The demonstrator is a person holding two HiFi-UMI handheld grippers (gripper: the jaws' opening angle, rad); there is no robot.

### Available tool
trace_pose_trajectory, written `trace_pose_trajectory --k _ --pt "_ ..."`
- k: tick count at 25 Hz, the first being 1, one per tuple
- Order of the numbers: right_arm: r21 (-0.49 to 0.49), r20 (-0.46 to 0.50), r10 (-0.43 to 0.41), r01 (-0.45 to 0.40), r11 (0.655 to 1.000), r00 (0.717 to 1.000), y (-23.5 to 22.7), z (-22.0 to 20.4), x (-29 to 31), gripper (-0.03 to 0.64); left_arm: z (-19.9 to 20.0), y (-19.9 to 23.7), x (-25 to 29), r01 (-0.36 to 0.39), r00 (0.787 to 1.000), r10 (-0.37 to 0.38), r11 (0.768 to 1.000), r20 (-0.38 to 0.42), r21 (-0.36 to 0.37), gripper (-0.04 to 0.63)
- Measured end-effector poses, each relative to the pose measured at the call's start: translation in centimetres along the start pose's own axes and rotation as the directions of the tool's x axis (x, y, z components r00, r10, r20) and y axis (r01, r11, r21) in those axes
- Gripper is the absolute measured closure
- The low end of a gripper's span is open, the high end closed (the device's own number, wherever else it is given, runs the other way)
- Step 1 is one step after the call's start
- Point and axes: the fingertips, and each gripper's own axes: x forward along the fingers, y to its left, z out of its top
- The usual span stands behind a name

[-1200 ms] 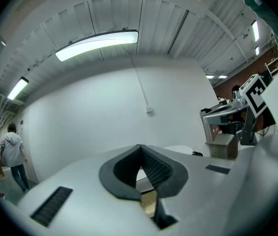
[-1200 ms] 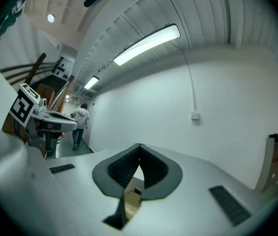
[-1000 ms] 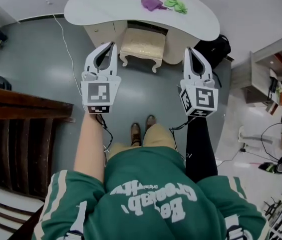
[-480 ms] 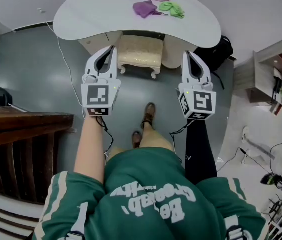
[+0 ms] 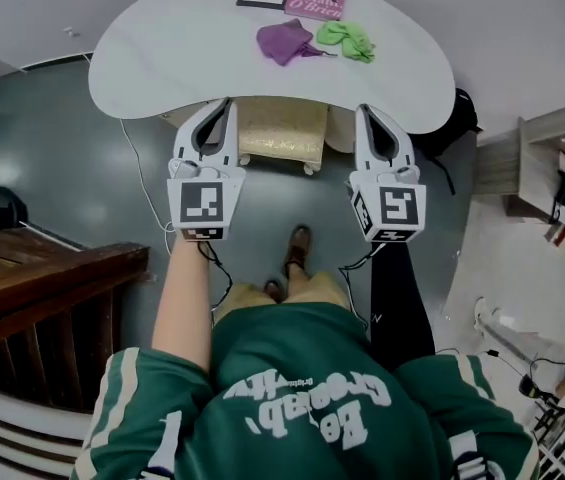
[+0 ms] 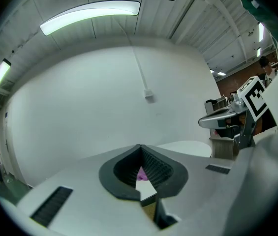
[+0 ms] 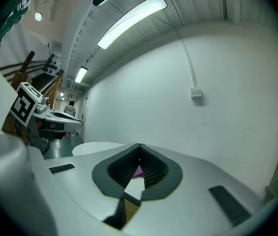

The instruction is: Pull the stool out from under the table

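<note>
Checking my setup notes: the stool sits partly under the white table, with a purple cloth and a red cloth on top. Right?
No: the head view shows a green cloth, not red, beside the purple cloth. The stool is partly under the white table.

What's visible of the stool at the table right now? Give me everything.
The stool has a cream padded seat in textured, faintly golden fabric on a pale frame; a short front leg shows. It stands upright on the grey floor, back part tucked under the white table, front edge sticking out. Nothing grips it: the left gripper and right gripper, both shut, flank it.
</note>
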Motion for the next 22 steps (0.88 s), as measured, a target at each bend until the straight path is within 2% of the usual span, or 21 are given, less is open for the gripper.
trace_pose_trajectory --k 10,17,22 --pt "0.043 -0.081 0.037 -0.034 0.999 0.996 0.9 -5.1 4.7 0.609 -4.0 0.8 4.6 0.035 0.999 -0.035 0.999 -0.02 -0.006 0.581" --pt "0.036 -0.132 -0.027 0.032 0.999 0.991 3.4 -8.2 5.9 0.609 -8.0 3.3 5.9 0.099 0.995 -0.099 0.995 -0.018 -0.025 0.581" --pt "0.044 -0.204 -0.085 0.096 0.994 0.975 6.1 -11.6 6.3 0.609 -11.8 4.6 6.1 0.162 0.987 -0.162 0.987 -0.017 -0.004 0.58"
